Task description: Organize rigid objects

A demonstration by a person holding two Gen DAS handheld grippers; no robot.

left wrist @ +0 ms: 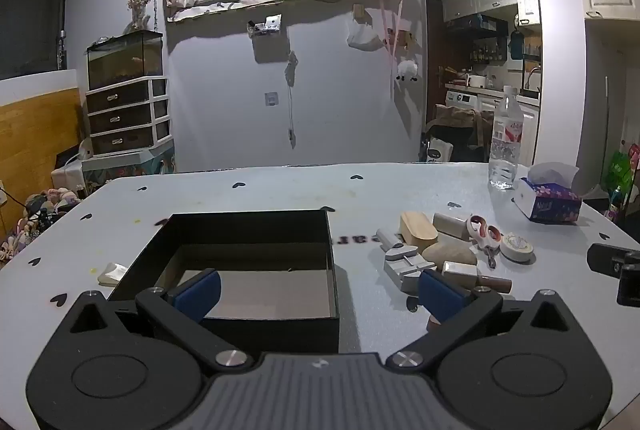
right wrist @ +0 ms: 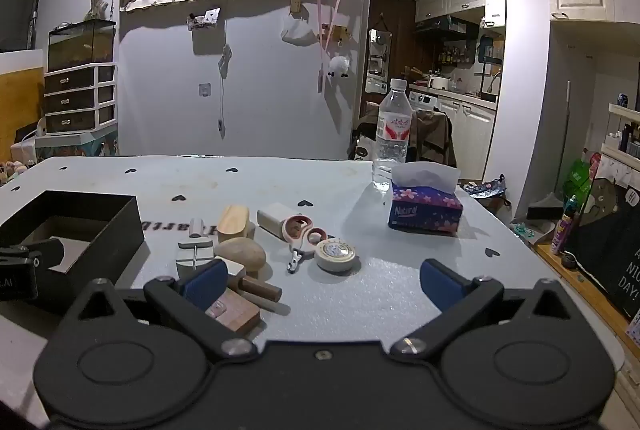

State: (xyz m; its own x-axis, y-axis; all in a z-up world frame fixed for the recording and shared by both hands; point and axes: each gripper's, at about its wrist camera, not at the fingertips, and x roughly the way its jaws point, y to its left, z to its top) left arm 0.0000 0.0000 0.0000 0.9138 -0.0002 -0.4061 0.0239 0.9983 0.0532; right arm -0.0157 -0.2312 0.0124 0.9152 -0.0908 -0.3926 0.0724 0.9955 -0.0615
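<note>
Nearest the right wrist camera: right gripper (right wrist: pixel 322 280), fingers spread wide, nothing between the pads. Its left finger (right wrist: pixel 204 286) stands over the near edge of the object cluster, just above a pinkish wooden block (right wrist: pixel 236 312) and a brown cylindrical piece (right wrist: pixel 260 288); whether it touches them cannot be told.

Left gripper (left wrist: pixel 318 294) likewise fully spread and empty. Its left finger (left wrist: pixel 198 294) sits in front of the black box (left wrist: pixel 280 326); its right finger (left wrist: pixel 440 296) reaches the near left edge of the cluster.

Cluster on table (right wrist: pixel 400 282), ahead and left of the right gripper's midline:
- smooth stone (right wrist: pixel 240 254), long axis roughly across the view
- wooden oval piece (right wrist: pixel 233 222), behind the stone
- grey metal tool (right wrist: pixel 195 254), left of the stone
- beige block (right wrist: pixel 274 220), lying at a slant
- pink-handled scissors (right wrist: pixel 304 236), blades pointing toward the camera
- tape roll (right wrist: pixel 335 254), lying flat, just right of the scissors

Key relation: the cluster lies between the two grippers, and the box is left of the cluster. Judgement: right gripper is nearer the tape roll and scissors; left gripper is nearer the box and the metal tool.

Container: black box, open top, upright. The visible floor appears bare; the near corner is hidden by its wall and the left finger.

Not part of the cluster: water bottle (right wrist: pixel 393 133) and tissue pack (right wrist: pixel 426 207), further back on the right, well apart from both grippers.
</note>
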